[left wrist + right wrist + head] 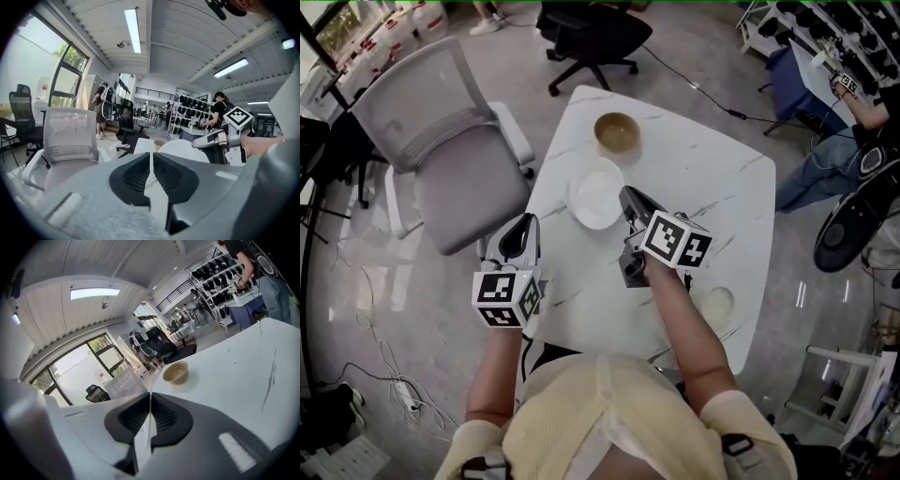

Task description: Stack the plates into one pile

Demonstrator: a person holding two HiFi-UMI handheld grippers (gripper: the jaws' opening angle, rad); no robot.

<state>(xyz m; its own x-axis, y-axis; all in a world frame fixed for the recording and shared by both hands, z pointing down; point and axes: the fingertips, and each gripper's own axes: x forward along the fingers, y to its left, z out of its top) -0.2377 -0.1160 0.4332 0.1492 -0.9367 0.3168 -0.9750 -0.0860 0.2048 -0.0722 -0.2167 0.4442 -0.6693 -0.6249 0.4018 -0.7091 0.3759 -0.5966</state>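
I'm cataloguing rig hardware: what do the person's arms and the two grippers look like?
Both the left gripper and right gripper have grey bodies, black ribbed jaw pads and a white cube with black square markers. The person wears a pale yellow short-sleeved top; forearms are bare.

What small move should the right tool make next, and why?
Probably open the right tool. Its jaws are together with nothing between them, and its tips are near the rim of the white plate, which lies flat on the table. It cannot take the rim while shut.
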